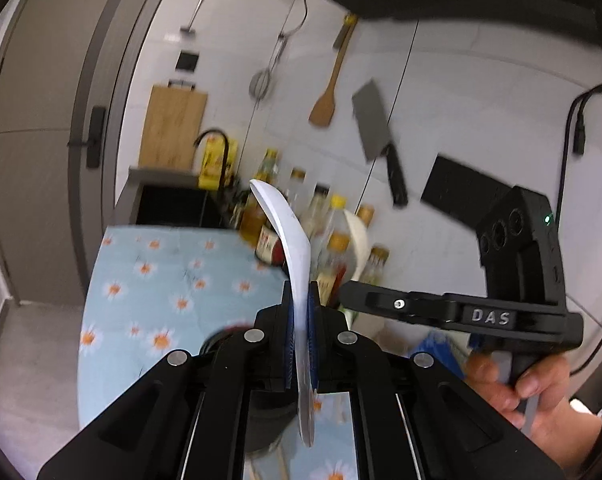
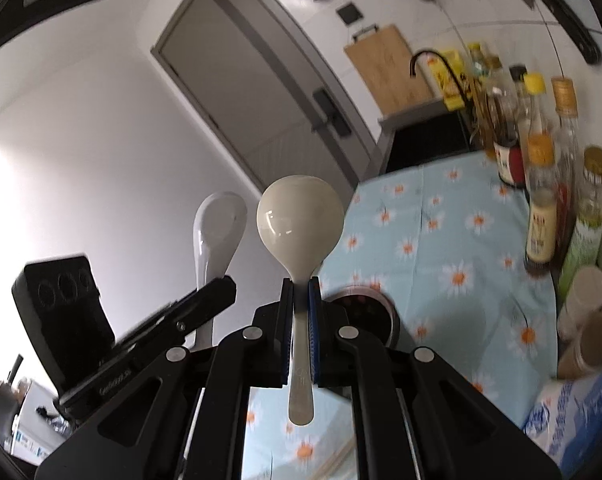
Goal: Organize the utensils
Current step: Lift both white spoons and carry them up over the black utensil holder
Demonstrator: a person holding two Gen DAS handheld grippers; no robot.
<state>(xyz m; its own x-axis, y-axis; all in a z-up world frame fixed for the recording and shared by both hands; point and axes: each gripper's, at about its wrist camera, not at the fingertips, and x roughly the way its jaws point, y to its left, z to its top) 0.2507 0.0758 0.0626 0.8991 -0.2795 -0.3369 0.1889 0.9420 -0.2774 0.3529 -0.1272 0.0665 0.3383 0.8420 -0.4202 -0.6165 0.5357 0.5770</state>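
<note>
A light-blue daisy cloth (image 2: 453, 248) covers the counter, with bottles (image 2: 541, 200) along the tiled wall. The left gripper (image 1: 301, 320) is clamped on one white spoon (image 1: 291, 248), bowl up. The right gripper (image 2: 301, 320) pinches one cream spoon (image 2: 300, 220), also upright.

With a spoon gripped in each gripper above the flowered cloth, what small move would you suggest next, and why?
Probably lower the right gripper so its cream spoon moves toward the round container just below on the cloth. Both spoons are held aloft, and the left gripper clamps the white spoon.
</note>
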